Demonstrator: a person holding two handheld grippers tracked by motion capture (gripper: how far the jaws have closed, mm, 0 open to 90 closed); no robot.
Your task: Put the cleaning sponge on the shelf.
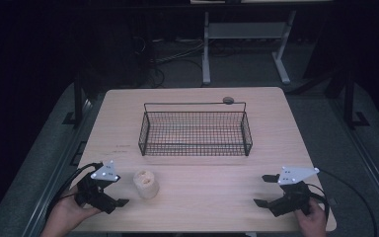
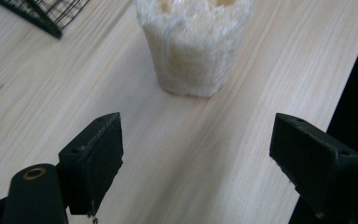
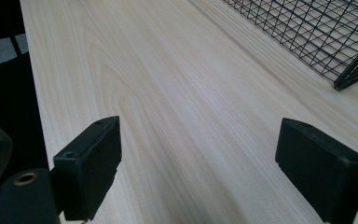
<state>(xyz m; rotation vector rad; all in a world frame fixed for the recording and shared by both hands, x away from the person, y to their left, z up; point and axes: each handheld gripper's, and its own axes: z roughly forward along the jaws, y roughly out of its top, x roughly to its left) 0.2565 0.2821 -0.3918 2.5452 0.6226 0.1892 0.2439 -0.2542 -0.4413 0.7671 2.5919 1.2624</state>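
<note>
Both grippers rest at the table's (image 1: 192,197) near edge, left gripper (image 1: 109,190) and right gripper (image 1: 266,190), jaws spread wide, holding nothing. Pale loofah piece (image 1: 145,183) stands just beside the left gripper; wire basket (image 1: 195,148) sits mid-table.

A wire basket (image 1: 195,132) stands mid-bench (image 1: 217,197), toward the far edge. A loofah piece (image 1: 146,183) stands upright nearer the front, left of centre. The left tool (image 1: 112,190) lies just left of it; the right tool (image 1: 265,190) sits well apart at the front right.
</note>
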